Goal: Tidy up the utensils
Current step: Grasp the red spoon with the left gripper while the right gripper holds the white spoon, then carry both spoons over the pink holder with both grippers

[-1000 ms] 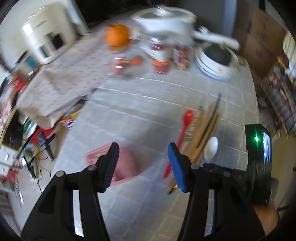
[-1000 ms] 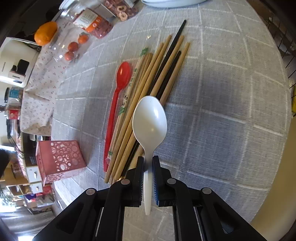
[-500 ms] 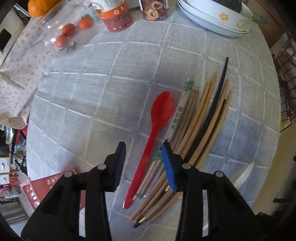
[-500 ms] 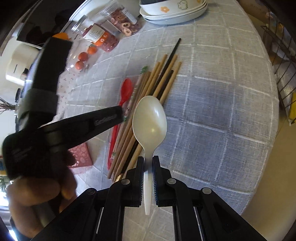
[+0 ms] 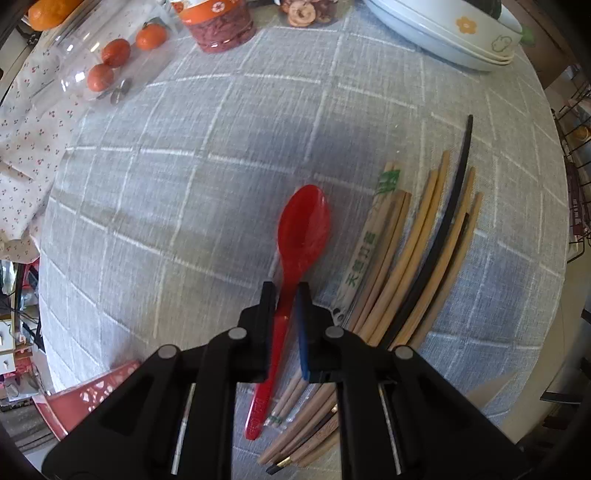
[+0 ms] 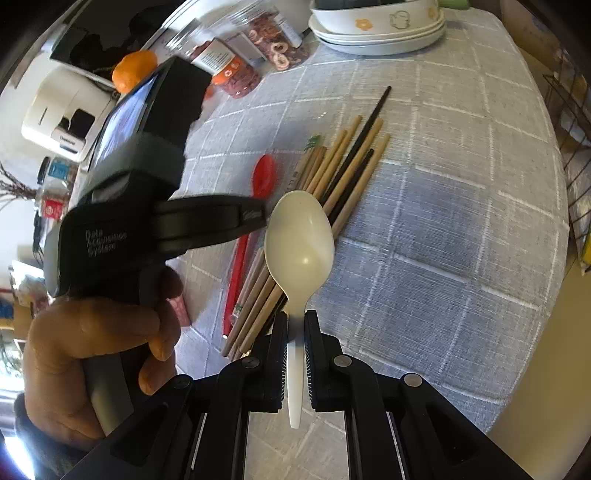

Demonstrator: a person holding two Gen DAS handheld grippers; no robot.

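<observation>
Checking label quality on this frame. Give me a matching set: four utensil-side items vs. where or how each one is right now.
Things:
1. red spoon
2. white spoon
3. chopsticks
4. stacked bowls

States:
A. lying loose in a bundle on the tablecloth
B. handle pinched by the right gripper, bowl up off the cloth
C. at the far edge of the table, untouched
D. lying on the cloth, with the left gripper closed on its handle

Pairs: 1-D, 2-B, 3-A, 4-C

Black grippers point(image 5: 286, 295), blue pad, silver screws.
</observation>
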